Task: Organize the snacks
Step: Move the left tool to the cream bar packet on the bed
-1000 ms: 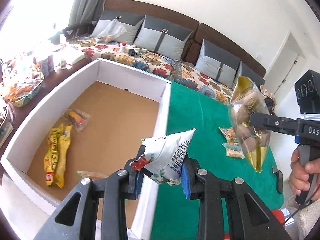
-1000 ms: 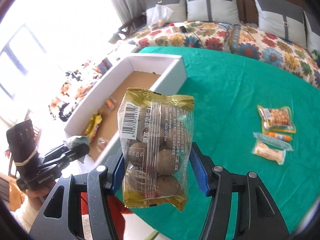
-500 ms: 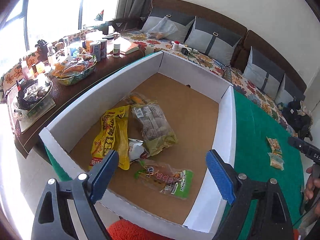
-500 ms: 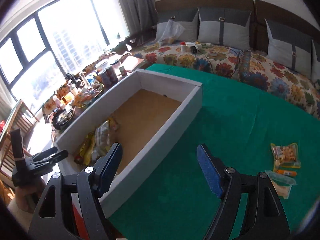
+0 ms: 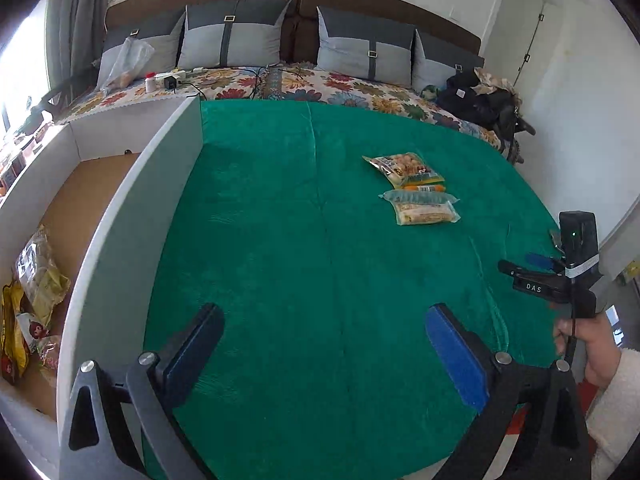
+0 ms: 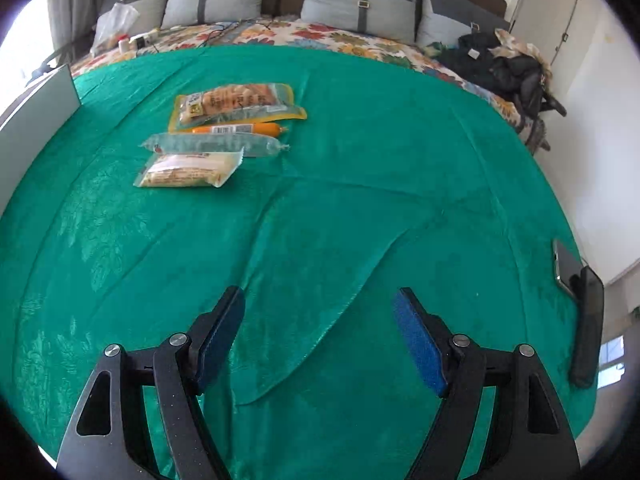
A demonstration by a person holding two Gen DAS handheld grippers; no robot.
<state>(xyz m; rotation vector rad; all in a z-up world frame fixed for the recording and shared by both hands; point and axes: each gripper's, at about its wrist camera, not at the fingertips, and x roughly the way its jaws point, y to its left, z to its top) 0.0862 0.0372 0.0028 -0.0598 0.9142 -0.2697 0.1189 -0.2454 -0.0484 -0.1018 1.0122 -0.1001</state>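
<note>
Several snack packets lie together on the green cloth: a yellow-edged packet, an orange sausage stick, a clear green-tinted packet and a pale packet. The same cluster shows in the left wrist view. The white box stands at the left and holds several packets. My left gripper is open and empty above the cloth, right of the box. My right gripper is open and empty, nearer than the cluster; it also shows in the left wrist view.
A sofa with floral cover and grey cushions runs along the far side. A dark bag and clothes lie at its right end. A phone and a dark case rest at the cloth's right edge.
Both grippers let go of their packets into the box, then swung right, away from the box, and now face the green cloth and the snack cluster.
</note>
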